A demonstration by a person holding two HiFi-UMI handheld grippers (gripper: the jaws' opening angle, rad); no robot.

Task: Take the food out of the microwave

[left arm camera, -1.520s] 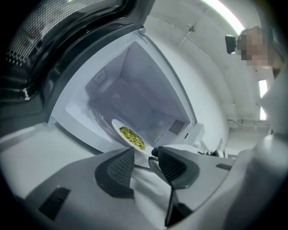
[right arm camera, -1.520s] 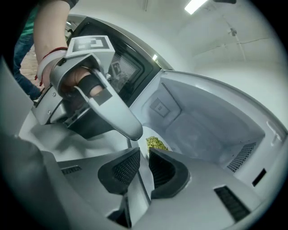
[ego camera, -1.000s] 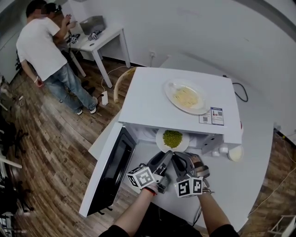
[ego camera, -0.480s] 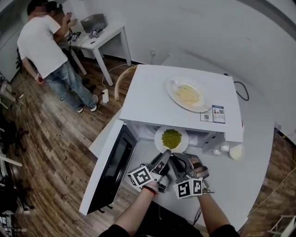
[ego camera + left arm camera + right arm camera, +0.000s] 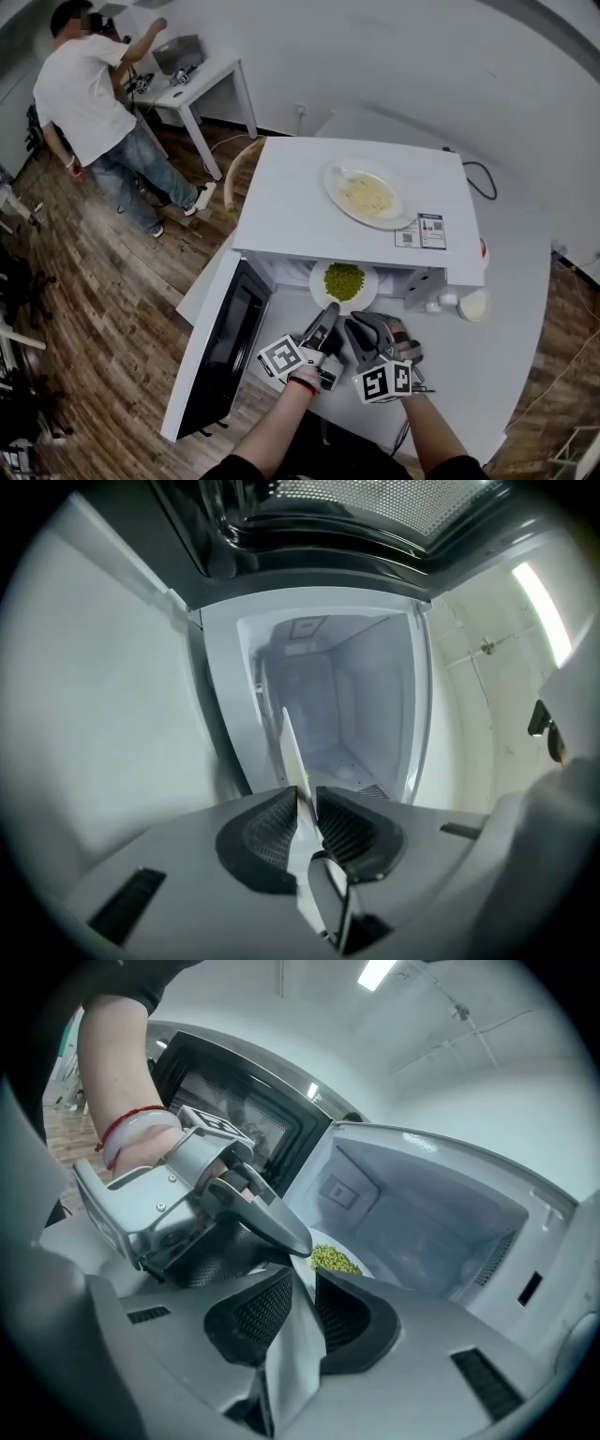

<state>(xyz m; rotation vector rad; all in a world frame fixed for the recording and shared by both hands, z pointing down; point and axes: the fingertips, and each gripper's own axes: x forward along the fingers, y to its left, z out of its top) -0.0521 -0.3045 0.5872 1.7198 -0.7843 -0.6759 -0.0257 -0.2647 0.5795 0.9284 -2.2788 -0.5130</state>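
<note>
A white plate [image 5: 361, 289] of green peas [image 5: 344, 279] sits at the mouth of the open microwave [image 5: 281, 206]. Both grippers hold its near rim side by side. My left gripper [image 5: 328, 315] has just been closing. In the left gripper view it [image 5: 307, 803] points level into the empty cavity [image 5: 347, 714], pads pressed on the plate's rim [image 5: 292, 747], seen edge-on. My right gripper [image 5: 362, 324] is also shut on the rim. The right gripper view shows its jaws [image 5: 302, 1283] clamping the rim, the peas [image 5: 333, 1258] just beyond, and the left gripper [image 5: 281, 1232] beside them.
The microwave door [image 5: 225, 342] hangs open at the left. A plate of noodles [image 5: 366, 194] lies on top of the microwave. A small round tub [image 5: 473, 305] stands on the white table [image 5: 516, 309] at the right. A person [image 5: 84, 94] stands by a desk [image 5: 202, 70] far left.
The left gripper's jaws have narrowed onto the plate's rim and the gripper has rolled a little. The right gripper has stayed put. The person at the back has raised an arm.
</note>
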